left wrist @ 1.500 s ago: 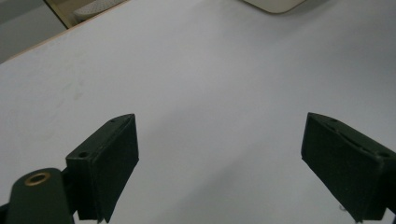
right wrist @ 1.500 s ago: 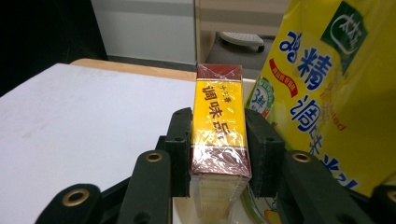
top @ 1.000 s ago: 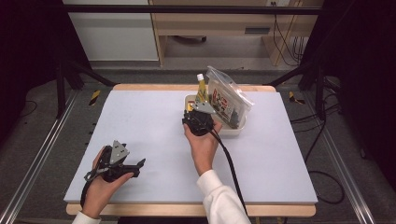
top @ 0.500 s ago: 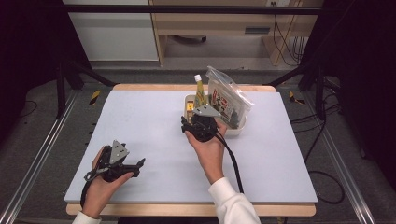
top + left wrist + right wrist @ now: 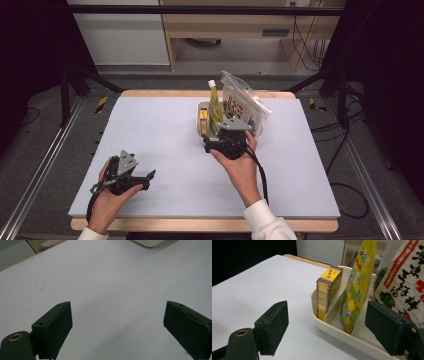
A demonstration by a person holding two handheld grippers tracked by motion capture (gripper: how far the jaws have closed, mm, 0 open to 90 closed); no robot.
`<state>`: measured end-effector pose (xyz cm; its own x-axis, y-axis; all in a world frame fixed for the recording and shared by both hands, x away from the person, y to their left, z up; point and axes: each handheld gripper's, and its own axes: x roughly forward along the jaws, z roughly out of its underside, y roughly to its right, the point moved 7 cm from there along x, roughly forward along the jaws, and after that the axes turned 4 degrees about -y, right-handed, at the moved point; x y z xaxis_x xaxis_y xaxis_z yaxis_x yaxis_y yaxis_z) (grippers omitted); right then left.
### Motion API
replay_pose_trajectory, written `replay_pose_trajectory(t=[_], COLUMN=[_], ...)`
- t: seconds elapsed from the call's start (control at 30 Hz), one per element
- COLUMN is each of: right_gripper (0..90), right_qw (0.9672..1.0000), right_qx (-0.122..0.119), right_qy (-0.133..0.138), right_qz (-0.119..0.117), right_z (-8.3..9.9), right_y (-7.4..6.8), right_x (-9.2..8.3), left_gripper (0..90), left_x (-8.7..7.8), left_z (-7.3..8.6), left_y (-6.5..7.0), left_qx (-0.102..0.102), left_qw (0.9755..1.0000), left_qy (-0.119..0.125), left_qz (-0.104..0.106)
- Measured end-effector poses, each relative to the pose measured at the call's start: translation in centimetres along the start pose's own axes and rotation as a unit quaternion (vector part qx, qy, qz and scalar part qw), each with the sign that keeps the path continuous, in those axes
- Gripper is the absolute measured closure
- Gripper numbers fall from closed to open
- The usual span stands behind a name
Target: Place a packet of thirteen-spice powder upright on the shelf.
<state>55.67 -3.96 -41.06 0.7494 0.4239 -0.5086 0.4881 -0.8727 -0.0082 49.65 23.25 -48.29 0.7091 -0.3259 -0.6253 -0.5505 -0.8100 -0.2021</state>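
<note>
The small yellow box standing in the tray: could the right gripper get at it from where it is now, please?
Probably yes. The right gripper stands open just short of the tray, and the yellow box stands upright in the near end compartment, with only the low rim before it. The yellow bottle beside it sits behind a divider.

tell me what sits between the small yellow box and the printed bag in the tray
The yellow squeeze bottle stands between the small yellow box and the printed bag in the cream tray, clearest in the right gripper view.
</note>
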Motion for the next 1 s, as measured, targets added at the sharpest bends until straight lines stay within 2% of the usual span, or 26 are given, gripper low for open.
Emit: replay_pose_trajectory(t=[0.43,1.0], right_gripper=[13.3,11.0], right_qw=[0.9999,0.9995], right_qx=[0.008,0.017], right_qy=[-0.009,-0.015], right_qz=[0.008,0.02], right_z=[2.1,3.9], right_y=[2.5,4.6], right_x=[-1.6,-2.8], left_gripper=[6.1,5.3], left_x=[0.0,0.0], left_z=[0.0,0.1], left_y=[0.0,-0.1], left_qx=[0.0,0.004], left_qw=[1.0,1.0], left_qy=[0.002,0.002], left_qz=[0.005,0.004])
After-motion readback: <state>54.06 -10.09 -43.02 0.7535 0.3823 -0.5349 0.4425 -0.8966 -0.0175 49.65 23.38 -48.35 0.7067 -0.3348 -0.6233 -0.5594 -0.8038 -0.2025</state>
